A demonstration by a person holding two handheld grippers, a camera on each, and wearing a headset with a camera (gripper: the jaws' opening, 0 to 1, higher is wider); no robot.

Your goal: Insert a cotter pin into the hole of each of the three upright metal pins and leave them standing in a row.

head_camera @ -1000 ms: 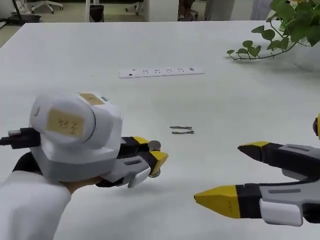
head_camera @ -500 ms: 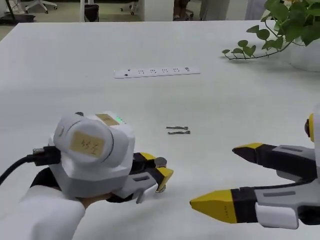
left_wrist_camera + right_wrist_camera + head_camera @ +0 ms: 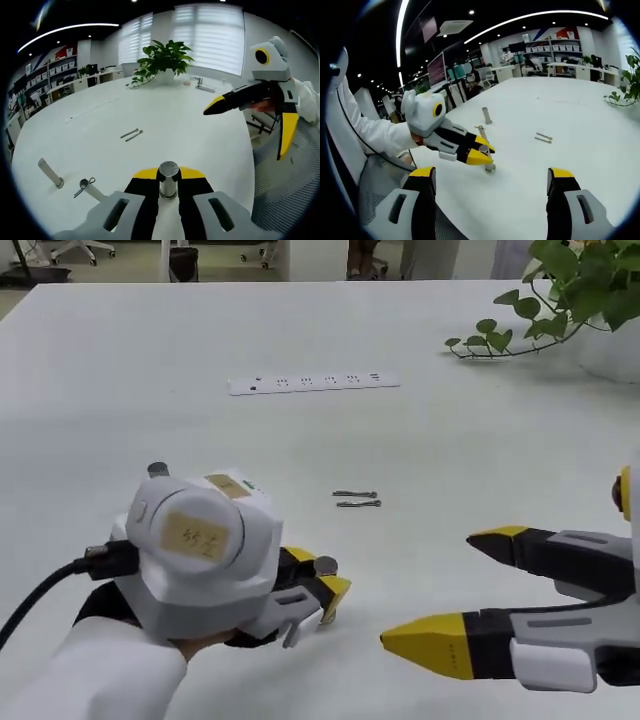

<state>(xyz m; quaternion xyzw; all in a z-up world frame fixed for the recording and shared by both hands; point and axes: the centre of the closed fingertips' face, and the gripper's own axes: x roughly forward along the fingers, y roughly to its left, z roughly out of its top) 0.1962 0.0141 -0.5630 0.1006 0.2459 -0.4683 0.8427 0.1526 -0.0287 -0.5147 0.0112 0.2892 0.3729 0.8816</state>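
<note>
My left gripper (image 3: 325, 585) is shut on an upright metal pin (image 3: 324, 567) low over the table, near its front. In the left gripper view this pin (image 3: 169, 186) stands between the yellow-tipped jaws. Two loose cotter pins (image 3: 356, 499) lie side by side beyond it. Left of the held pin stand a bare upright pin (image 3: 50, 172) and a second pin (image 3: 90, 189) with a cotter pin through its top. My right gripper (image 3: 440, 590) hovers open at the right, holding nothing. The right gripper view shows the left gripper (image 3: 470, 148) with its pin (image 3: 488, 159) and the bare pin (image 3: 486, 115).
A white power strip (image 3: 313, 383) lies across the table farther back. A potted plant (image 3: 570, 290) trails leaves over the far right corner. The white tabletop (image 3: 480, 440) stretches wide around the cotter pins. A mesh chair (image 3: 287, 190) is at the table's edge.
My left gripper has moved a little right and lower with the pin in it. A pin top has come into sight behind it. The right gripper has stayed almost still.
</note>
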